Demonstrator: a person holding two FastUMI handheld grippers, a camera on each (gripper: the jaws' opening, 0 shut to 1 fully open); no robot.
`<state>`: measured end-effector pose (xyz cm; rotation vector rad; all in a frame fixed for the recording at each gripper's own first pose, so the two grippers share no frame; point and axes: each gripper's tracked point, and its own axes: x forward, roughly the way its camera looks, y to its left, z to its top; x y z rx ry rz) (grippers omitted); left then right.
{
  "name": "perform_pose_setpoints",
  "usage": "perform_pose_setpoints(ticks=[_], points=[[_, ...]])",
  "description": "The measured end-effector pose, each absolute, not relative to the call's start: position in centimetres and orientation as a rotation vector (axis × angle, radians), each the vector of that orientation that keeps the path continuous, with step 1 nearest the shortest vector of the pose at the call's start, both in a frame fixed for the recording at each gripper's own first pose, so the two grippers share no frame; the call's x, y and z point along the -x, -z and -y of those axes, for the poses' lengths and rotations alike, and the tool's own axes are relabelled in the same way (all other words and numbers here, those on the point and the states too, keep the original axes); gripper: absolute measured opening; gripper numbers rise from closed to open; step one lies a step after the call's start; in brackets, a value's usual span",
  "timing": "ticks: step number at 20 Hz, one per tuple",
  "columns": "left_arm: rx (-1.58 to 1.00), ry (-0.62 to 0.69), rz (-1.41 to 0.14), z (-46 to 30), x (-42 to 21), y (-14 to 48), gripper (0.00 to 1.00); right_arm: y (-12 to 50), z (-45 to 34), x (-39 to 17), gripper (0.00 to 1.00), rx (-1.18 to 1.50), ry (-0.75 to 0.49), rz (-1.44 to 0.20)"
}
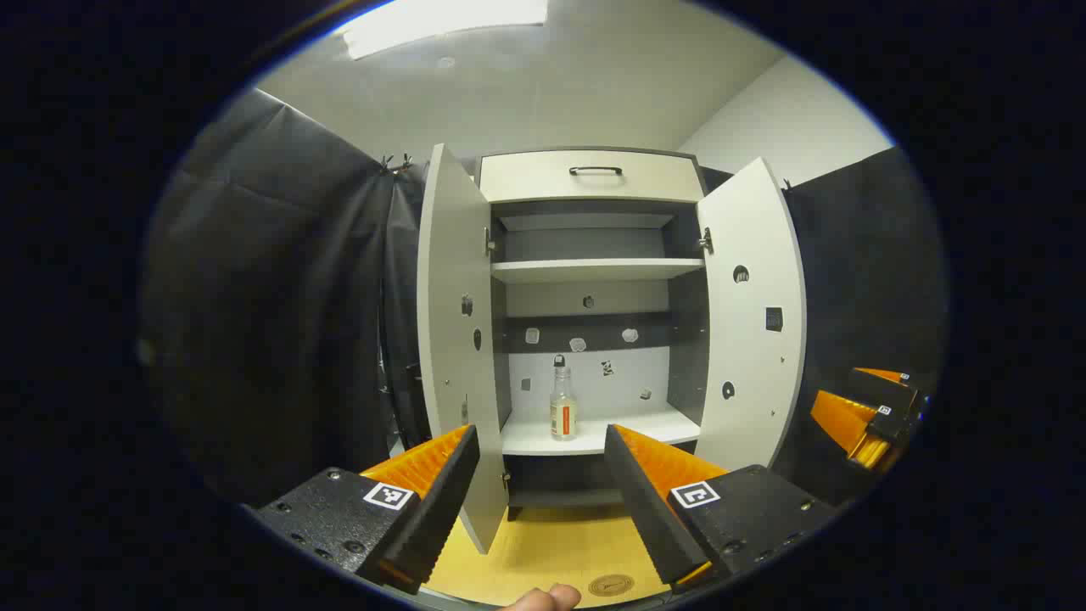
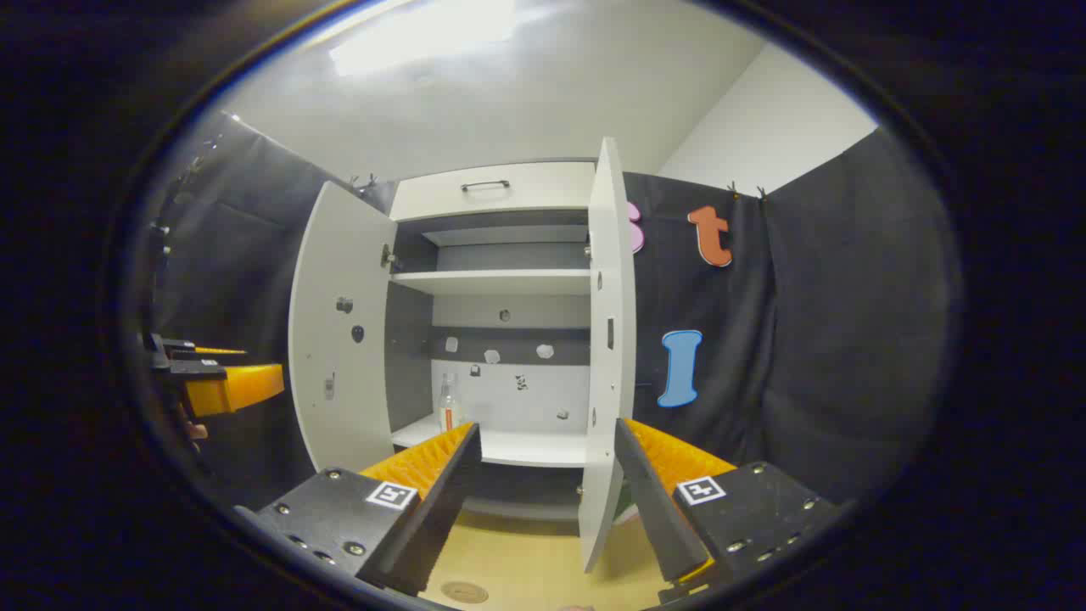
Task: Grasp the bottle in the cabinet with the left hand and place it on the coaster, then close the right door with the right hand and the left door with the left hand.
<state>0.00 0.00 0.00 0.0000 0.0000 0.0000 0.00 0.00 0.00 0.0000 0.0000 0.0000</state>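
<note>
The clear bottle (image 1: 562, 410), with an orange label too small to read, stood upright on the cabinet's (image 1: 591, 176) lower shelf (image 1: 628, 428) between both open doors. The left claw (image 1: 541, 475) and right claw (image 2: 547, 475) gaped wide, empty. A round coaster (image 1: 611, 585) lay on the wooden surface (image 1: 551, 543).

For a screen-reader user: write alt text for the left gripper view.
A clear bottle stands on the lower shelf of a white cabinet with both doors open. The open left claw points at it from a distance, over a wooden table with a round coaster at the near edge.
</note>
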Motion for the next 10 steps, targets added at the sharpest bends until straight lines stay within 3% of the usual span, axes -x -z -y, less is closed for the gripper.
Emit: perform_pose_setpoints(ticks=[10], points=[[0.015,0.08,0.007,1.5,-1.8,0.4,0.95,-1.4,-2.5,-1.3,0.95,0.009,-0.011,0.028]])
